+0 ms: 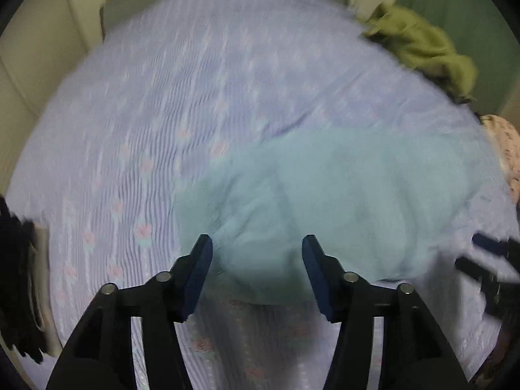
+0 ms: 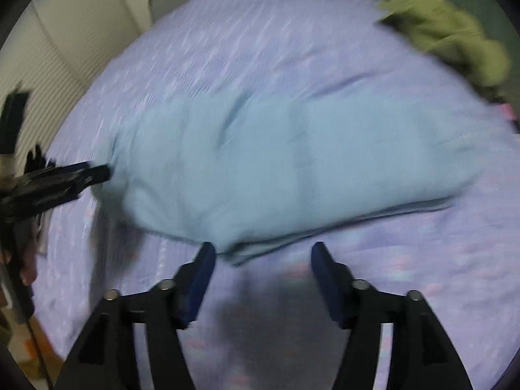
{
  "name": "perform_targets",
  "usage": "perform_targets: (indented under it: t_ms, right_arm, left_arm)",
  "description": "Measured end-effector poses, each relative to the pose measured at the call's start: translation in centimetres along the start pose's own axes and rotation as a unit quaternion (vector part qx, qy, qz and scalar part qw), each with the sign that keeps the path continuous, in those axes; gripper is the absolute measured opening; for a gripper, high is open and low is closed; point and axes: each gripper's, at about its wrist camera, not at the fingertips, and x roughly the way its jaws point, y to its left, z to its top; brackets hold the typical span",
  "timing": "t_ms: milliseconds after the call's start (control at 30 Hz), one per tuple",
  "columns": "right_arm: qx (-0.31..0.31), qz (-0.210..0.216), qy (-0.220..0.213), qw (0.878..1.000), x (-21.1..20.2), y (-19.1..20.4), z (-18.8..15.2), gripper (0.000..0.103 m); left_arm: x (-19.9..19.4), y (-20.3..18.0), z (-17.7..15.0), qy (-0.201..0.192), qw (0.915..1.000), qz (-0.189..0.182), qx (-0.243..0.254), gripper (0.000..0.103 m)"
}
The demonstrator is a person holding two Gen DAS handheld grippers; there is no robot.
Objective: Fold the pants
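On the lilac bedspread (image 2: 406, 260), stacked edges of the folded blue pants (image 2: 276, 162) are shown only rightward; left tool (image 1: 256, 247) and right tool (image 2: 263, 253) are spread, empty.

folded pants (image 2: 276, 169) lying flat on the bedspread (image 1: 146, 130), toward its near right part. crumpled garment (image 1: 422, 52) at the far right edge, well apart from them. left gripper (image 1: 256, 243) over their near left end, right gripper (image 2: 263, 250) just before their near edge.
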Motion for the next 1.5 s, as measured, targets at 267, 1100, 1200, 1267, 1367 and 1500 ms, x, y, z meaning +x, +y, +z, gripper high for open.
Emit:
perform_targets:
  t_ms: [267,1100,1200,1267,1367,1500]
  right_arm:
    - [0.15,-0.067,-0.09,0.982,-4.2,-15.1,2.3,0.076]
    - [0.266,0.05,-0.035,0.962,9.4,-25.4,3.5,0.068]
    - [0.274,0.06,-0.03,0.959,9.3,-24.9,4.0,0.046]
    - [0.285,0.061,-0.035,0.956,8.3,-24.8,4.2,0.039]
    - [0.278,0.047,-0.075,0.956,4.6,-23.8,4.4,0.035]
    - [0.214,-0.023,-0.08,0.973,2.3,-20.2,5.0,0.035]
  left_arm:
    - [-1.7,-9.6,2.6,-0.046,0.9929,-0.104,0.037,0.051]
    - [12.2,-17.3,2.7,0.08,0.9892,-0.12,-0.025,0.004]
    - [13.0,-17.0,2.7,0.093,0.9863,-0.129,-0.043,0.004]
    - [13.3,-16.9,2.8,0.101,0.9853,-0.13,-0.047,0.004]
    - [13.7,-17.3,3.0,0.105,0.9849,-0.13,-0.046,0.004]
    - [14.2,-18.5,3.2,0.113,0.9886,-0.098,-0.021,0.004]
